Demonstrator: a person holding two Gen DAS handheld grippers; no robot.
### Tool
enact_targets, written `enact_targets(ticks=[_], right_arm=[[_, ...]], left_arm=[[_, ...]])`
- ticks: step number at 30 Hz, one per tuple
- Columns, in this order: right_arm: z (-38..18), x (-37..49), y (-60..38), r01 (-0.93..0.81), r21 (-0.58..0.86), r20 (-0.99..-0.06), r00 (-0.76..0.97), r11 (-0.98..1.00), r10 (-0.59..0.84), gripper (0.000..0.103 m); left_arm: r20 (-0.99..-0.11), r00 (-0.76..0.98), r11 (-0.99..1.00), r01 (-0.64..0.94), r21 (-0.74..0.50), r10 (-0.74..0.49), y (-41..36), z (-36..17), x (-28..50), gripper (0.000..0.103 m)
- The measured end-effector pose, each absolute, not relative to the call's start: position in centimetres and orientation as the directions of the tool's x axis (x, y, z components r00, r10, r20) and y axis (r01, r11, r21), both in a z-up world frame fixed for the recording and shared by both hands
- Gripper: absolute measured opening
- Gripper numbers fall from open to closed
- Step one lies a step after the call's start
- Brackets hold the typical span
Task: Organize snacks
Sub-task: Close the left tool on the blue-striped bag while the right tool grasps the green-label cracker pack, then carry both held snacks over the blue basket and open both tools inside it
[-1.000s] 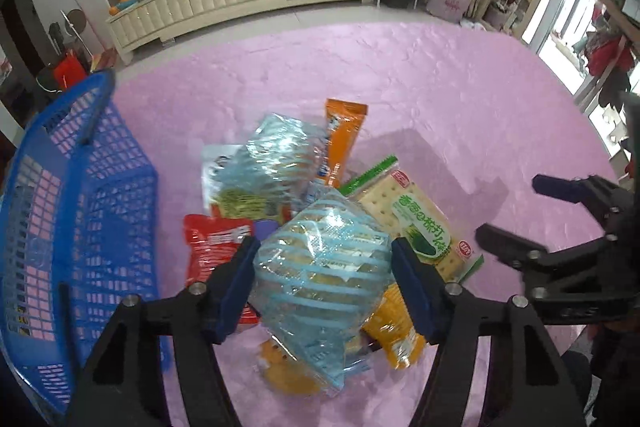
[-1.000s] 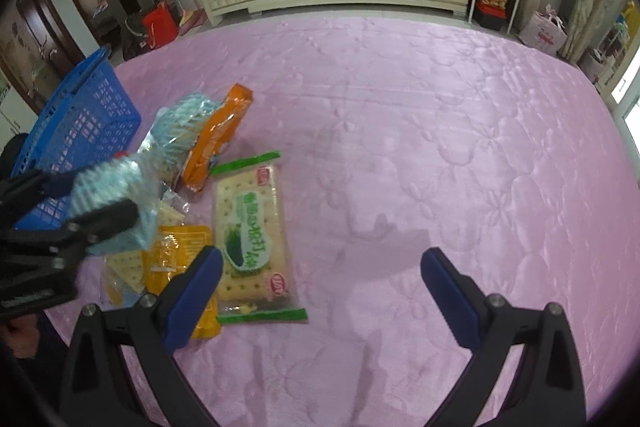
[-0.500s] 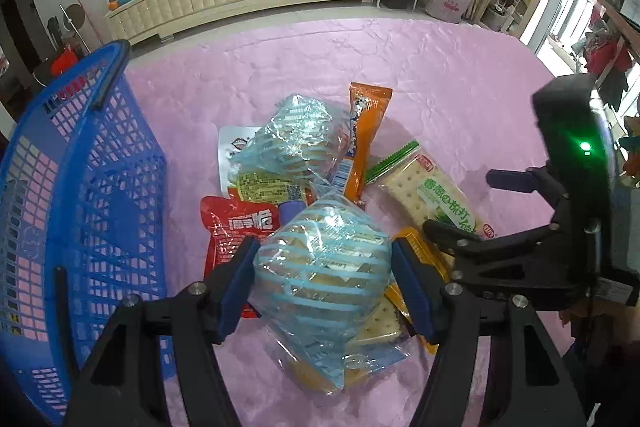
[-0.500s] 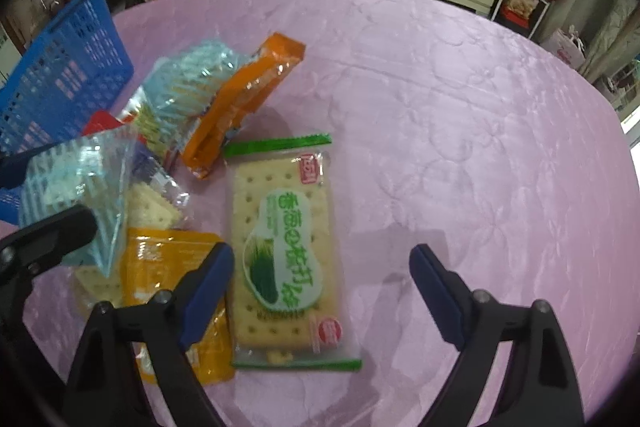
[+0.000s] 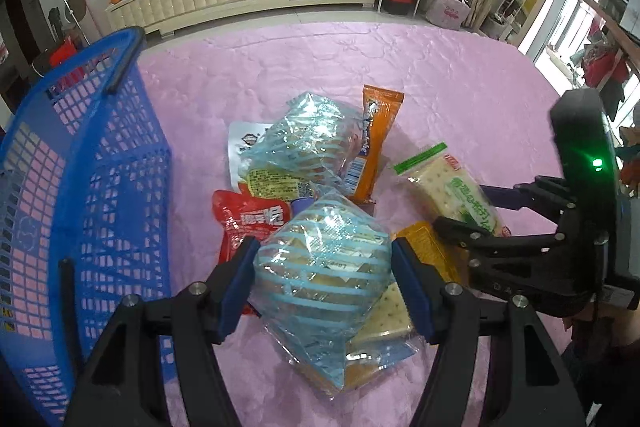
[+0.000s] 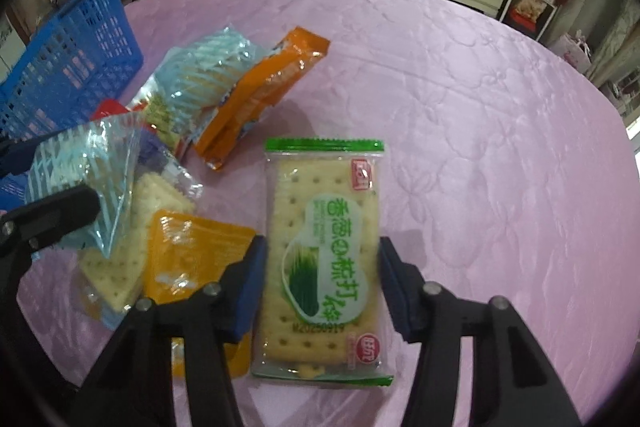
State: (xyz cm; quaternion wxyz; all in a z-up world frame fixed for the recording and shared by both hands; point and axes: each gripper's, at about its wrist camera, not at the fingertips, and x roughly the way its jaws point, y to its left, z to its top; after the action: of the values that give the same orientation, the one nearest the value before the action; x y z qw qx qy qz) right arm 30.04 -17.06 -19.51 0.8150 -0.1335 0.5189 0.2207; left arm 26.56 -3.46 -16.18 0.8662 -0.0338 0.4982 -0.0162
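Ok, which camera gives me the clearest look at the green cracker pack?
The right wrist view: the green cracker pack lies whole and label-up between the right gripper fingers. The left wrist view shows it partly hidden behind that gripper.

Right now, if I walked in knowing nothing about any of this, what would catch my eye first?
Probably the left gripper, clamped on a crinkly blue-striped bag above a heap of snacks on the pink cloth. Next, the big blue basket at the left edge. Then the green cracker pack lying flat, with the right gripper straddling it.
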Motion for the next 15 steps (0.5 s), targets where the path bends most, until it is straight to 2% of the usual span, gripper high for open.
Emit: enact_targets(ticks=[15], right_arm=[[-5.7,22.8,-16.3,-0.517,-0.022,-0.779,0.545,0.855,0.309,0.058]], left_arm=[[-0.751,0.658,0.998,0.004,-0.07,-0.056,-2.2,-6.4,20.5,0.065]])
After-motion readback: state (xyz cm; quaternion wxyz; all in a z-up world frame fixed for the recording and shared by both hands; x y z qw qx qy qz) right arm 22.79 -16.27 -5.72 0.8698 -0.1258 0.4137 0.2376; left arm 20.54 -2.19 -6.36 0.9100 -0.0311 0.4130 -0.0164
